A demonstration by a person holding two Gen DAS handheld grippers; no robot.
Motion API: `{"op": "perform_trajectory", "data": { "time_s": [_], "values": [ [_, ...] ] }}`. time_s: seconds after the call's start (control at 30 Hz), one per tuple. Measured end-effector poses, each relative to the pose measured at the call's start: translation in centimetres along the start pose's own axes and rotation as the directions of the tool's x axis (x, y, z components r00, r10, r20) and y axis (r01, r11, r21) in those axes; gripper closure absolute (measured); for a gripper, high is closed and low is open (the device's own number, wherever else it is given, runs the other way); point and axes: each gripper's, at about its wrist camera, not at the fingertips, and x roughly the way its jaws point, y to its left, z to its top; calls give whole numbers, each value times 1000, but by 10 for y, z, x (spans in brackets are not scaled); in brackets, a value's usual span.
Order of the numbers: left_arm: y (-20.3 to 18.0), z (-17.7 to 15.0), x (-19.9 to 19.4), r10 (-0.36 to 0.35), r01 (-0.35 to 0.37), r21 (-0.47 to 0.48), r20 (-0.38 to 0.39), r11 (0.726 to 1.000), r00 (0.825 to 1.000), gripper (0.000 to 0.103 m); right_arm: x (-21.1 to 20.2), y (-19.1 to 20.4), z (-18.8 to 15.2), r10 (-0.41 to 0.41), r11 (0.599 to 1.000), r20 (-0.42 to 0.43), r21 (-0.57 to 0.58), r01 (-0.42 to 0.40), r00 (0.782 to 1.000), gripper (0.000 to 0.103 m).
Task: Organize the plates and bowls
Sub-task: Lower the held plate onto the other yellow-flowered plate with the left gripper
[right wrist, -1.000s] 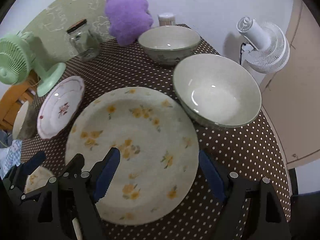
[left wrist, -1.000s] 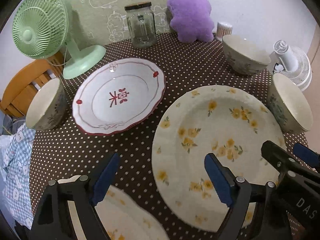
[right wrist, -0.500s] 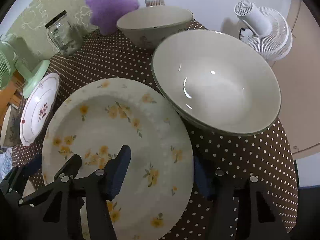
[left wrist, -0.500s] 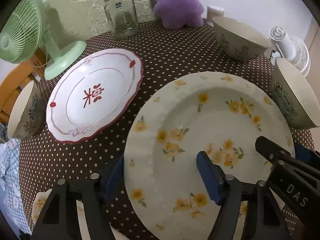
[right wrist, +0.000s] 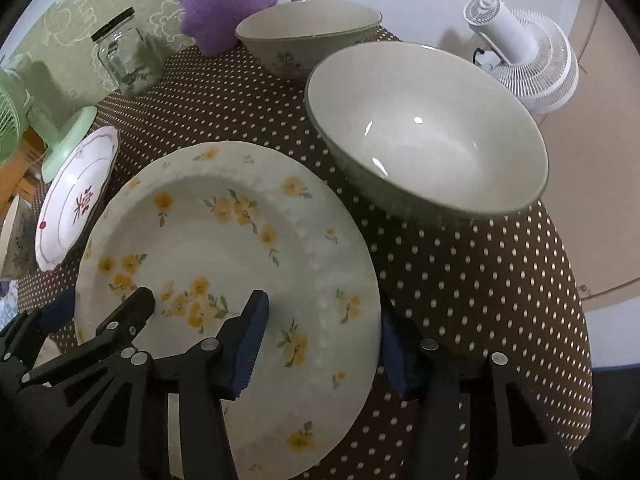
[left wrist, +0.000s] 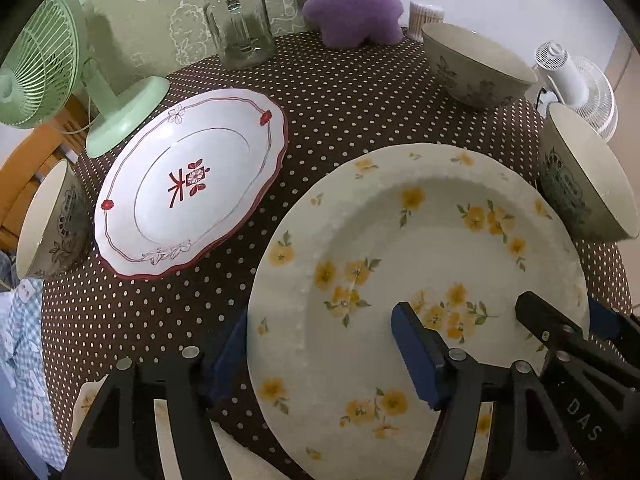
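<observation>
The left wrist view opens at the far left with a small bowl [left wrist: 50,220] at the table [left wrist: 344,92] edge, then a green fan [left wrist: 44,60], a red-trimmed white plate [left wrist: 192,196] lying flat, and a glass jar [left wrist: 240,20] behind it. Only this view shows a corner of another yellow-flowered plate [left wrist: 90,400] low at the left, under the left hand-held gripper [left wrist: 320,364]. That gripper's jaws are spread wide, astride the left rim of the big yellow-flower plate [left wrist: 420,280]: 1 blue pad sits outside the rim, the other over the plate's well. Whether the pads touch the plate I cannot tell. Further right come a purple plush [left wrist: 352,0], a far bowl [left wrist: 476,68] and a near bowl [left wrist: 588,184] just beside the plate.

The right wrist view alone shows the near bowl's [right wrist: 428,132] glossy inside and the white fan [right wrist: 524,64] whole. It shows the right hand-held gripper [right wrist: 320,344] likewise spread, straddling the right rim of the same plate [right wrist: 224,248], 1 pad over the well and 1 outside over the dotted cloth. Each view catches the other gripper's black fingers at its edge.
</observation>
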Motion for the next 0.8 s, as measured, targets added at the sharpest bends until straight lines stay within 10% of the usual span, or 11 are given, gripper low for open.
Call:
{"op": "perform_trajectory", "data": {
  "time_s": [0.8],
  "values": [
    [7, 4, -18, -77, 77, 6, 56, 997, 995, 32, -6, 2, 11, 20, 999, 3, 32, -20, 1000, 42]
  ]
}}
